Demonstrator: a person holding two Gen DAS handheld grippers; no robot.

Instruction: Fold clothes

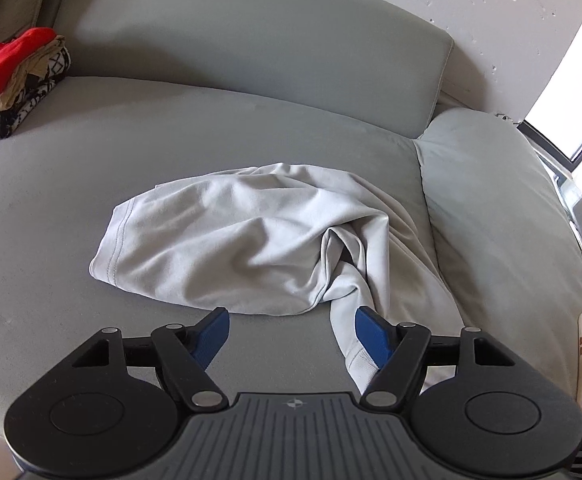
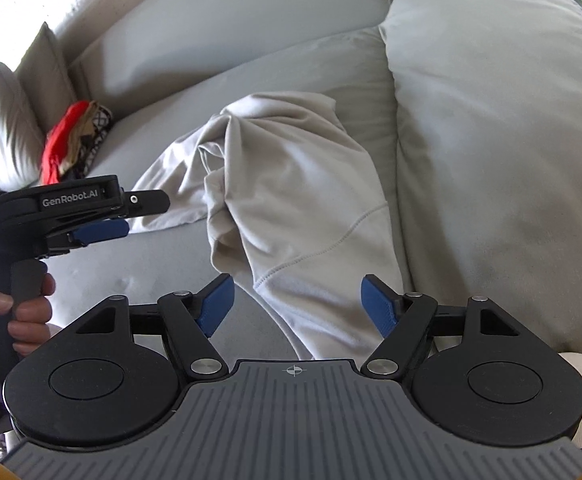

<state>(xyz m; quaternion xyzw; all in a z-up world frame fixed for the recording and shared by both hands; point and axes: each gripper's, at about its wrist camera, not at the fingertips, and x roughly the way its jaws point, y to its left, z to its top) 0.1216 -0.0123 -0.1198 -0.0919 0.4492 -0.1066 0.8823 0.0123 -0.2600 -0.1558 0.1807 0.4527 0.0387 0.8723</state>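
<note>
Nearest, left gripper (image 1: 291, 334): blue pads standing wide apart, released. A strip of the pale grey garment (image 1: 243, 240) is trailing down beside the inner face of its right pad (image 1: 373, 336), touching it or nearly so; the other pad is hanging clear over bare cushion, so nothing is being clamped. In the right wrist view the same left gripper (image 2: 103, 228) is showing side-on at the left edge, a hand (image 2: 27, 312) wrapping its dark handle.

Right gripper (image 2: 297, 304): pads likewise spread, released. A sleeve or leg of the garment (image 2: 291, 200) is running down between them toward the camera, neither pad pressing on it.

Garment: lying crumpled on the seat cushion (image 1: 51, 208) of a grey sofa, stitched hem showing at its left end in the left wrist view, folds bunching toward the right where it is reaching the padded armrest (image 1: 491, 208).

Farther back: sofa back cushion (image 1: 251, 40) standing behind the garment. A pile of clothes (image 1: 15, 80), red on top with tan and black-and-white patterned pieces beneath, is sitting well apart at the far left of the seat.

Farthest: textured white wall (image 1: 471, 8); bright window (image 1: 579, 96) at the right.
</note>
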